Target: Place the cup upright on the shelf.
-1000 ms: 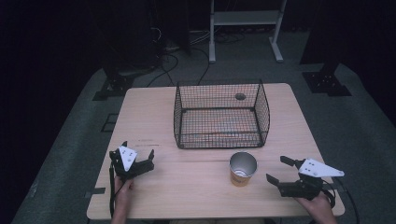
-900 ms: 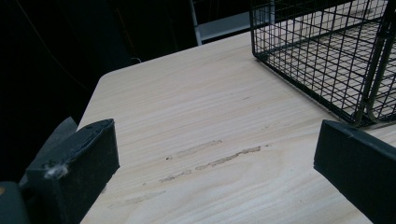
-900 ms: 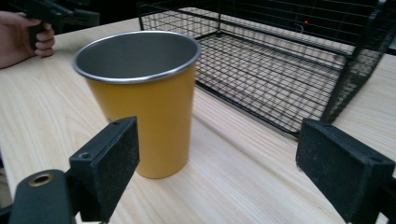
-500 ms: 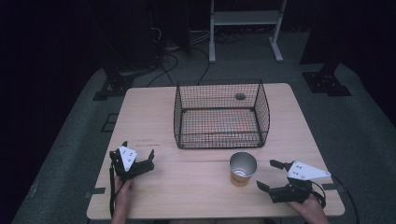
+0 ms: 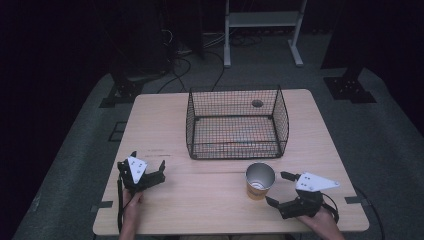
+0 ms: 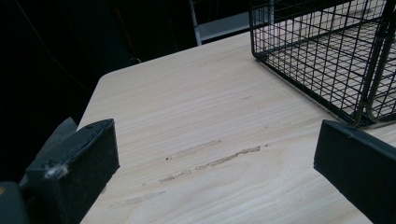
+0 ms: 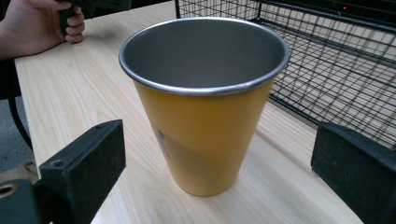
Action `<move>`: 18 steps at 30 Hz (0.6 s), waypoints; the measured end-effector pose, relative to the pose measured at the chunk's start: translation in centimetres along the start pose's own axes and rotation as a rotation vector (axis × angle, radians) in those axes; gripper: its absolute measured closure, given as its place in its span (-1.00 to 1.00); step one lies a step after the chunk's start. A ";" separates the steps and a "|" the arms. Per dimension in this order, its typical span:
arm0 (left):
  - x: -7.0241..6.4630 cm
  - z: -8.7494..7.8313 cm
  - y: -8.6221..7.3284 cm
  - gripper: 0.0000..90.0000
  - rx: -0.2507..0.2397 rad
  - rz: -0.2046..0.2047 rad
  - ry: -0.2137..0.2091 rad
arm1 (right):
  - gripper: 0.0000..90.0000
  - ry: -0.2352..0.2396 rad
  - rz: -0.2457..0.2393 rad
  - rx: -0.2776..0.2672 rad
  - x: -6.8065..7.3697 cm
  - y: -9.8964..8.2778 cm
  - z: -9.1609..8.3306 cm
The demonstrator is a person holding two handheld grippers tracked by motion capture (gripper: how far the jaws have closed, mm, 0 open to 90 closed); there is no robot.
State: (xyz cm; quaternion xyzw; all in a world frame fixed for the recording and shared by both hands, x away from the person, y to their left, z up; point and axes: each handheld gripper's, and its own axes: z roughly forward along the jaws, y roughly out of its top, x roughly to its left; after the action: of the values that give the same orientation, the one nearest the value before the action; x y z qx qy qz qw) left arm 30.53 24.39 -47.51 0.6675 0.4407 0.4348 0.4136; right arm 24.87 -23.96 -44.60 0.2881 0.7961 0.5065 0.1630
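A yellow metal cup (image 5: 260,181) stands upright and empty on the wooden table (image 5: 200,200), just in front of the black wire basket (image 5: 235,125). My right gripper (image 5: 276,188) lies right of the cup, open, jaws pointed at it. In the right gripper view the cup (image 7: 205,116) stands close ahead of the open gripper (image 7: 215,154), not touched by either jaw. My left gripper (image 5: 147,161) rests open at the table's front left, holding nothing. In the left gripper view its open gripper (image 6: 217,140) faces bare wood with the basket (image 6: 327,51) at upper right.
The basket is empty and open at the top. A round grommet hole (image 5: 257,103) lies in the table behind it. A hand (image 7: 37,23) holds the other gripper at the far side. Faint scratches (image 6: 210,156) mark the wood. A white stand (image 5: 262,25) and cables lie beyond the table.
My right gripper has slid left along the table's front edge and now sits close beside the cup. The left gripper, the cup and the basket have stayed put.
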 end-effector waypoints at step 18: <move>0.0 0.0 0.0 -1.00 -0.002 -0.003 -0.001 | -0.96 -0.009 0.008 0.005 0.3 1.3 2.6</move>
State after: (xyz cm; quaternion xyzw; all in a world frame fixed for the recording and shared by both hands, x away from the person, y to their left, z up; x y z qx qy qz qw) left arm 30.53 24.39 -47.51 0.6667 0.4412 0.4343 0.4150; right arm 26.43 -21.52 -44.54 0.2938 0.7955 0.5040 0.1638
